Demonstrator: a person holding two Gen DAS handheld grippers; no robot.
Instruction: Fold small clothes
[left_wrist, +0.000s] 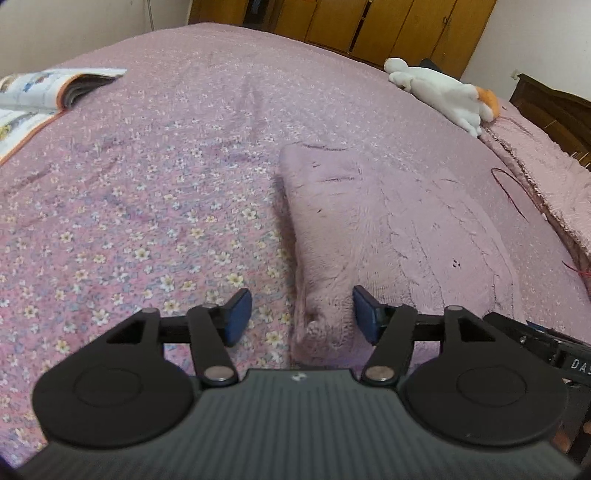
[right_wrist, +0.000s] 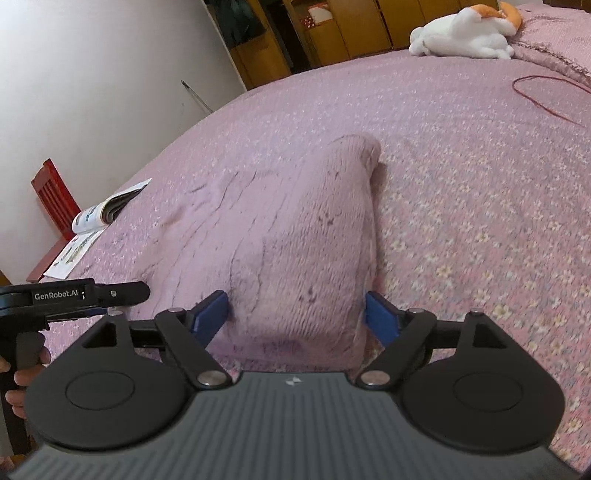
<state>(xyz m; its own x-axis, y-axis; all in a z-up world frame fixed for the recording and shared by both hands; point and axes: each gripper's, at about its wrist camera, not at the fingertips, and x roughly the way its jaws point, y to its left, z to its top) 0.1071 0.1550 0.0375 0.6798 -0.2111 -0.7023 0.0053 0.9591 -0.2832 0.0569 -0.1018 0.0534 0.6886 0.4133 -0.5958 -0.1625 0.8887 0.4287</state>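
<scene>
Floral pink bedspread (left_wrist: 147, 206) — wooden wardrobes (left_wrist: 388, 26) behind.

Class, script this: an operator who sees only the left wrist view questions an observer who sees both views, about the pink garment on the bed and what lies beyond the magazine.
Operator: Has the right gripper closed on the cloth?
Observer: No. The right gripper is open, one finger on each side of the pink garment's near end.
Operator: What is past the magazine?
Observer: A red chair stands off the edge of the bed, right by the magazine.
</scene>
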